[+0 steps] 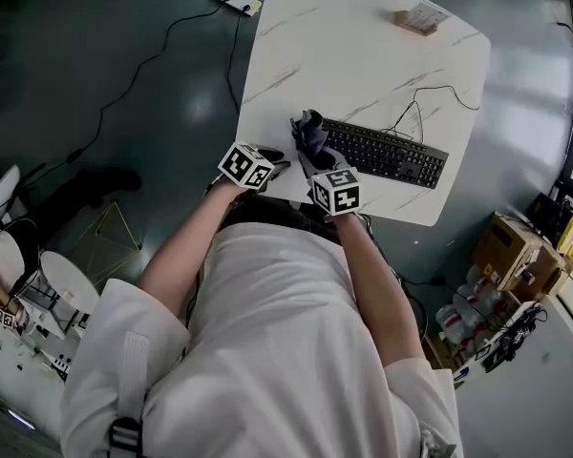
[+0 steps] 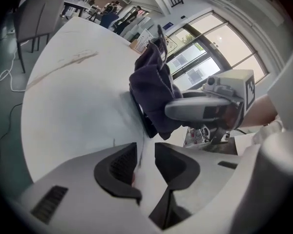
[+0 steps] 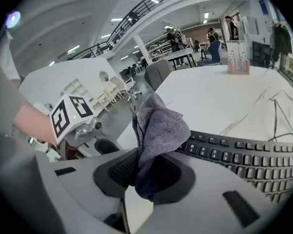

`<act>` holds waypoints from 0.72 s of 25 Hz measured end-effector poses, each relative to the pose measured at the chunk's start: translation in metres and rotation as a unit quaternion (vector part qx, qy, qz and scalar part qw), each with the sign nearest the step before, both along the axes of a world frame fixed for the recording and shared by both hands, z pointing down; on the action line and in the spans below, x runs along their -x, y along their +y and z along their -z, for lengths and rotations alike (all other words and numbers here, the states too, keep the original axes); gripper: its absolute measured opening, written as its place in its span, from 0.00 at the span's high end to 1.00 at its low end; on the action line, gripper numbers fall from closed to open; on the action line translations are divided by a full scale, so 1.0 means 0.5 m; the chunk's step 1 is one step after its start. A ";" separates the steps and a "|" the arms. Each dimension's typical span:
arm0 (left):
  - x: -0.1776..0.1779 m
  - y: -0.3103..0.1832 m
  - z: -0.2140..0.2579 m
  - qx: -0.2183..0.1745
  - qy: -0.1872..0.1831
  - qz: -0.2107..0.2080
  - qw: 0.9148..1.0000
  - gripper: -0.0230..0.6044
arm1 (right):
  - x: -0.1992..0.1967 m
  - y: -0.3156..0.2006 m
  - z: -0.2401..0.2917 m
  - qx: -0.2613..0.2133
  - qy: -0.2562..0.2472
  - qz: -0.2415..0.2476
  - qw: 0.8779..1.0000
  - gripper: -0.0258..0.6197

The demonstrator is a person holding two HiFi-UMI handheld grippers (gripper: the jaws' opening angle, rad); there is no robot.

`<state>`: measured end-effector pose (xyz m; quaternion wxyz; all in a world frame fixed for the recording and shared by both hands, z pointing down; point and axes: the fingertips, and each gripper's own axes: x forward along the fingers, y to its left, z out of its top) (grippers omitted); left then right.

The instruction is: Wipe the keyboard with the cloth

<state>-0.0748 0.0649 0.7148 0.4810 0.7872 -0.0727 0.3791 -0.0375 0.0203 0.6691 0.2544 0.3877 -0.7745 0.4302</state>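
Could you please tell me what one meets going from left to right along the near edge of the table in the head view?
left gripper → cloth → keyboard

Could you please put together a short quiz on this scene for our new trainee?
1. True or false: the left gripper has its jaws apart with nothing between them.
2. In the head view, the cloth is at the keyboard's: A left end, B right end, C middle?
3. Fill in: the right gripper is shut on the ____.
Key: 1 true; 2 A; 3 cloth.
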 end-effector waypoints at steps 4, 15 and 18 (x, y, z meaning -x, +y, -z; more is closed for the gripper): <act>-0.024 0.001 -0.001 0.001 0.002 -0.002 1.000 0.86 | -0.016 -0.008 0.005 0.039 -0.070 -0.029 0.996 0.81; -0.072 0.016 -0.014 0.010 -0.018 0.043 0.999 0.86 | -0.146 0.006 -0.036 0.058 -0.056 -0.065 0.995 0.81; -0.068 0.013 -0.016 0.012 -0.021 0.059 0.998 0.87 | -0.181 0.014 -0.041 0.059 -0.059 -0.077 0.994 0.81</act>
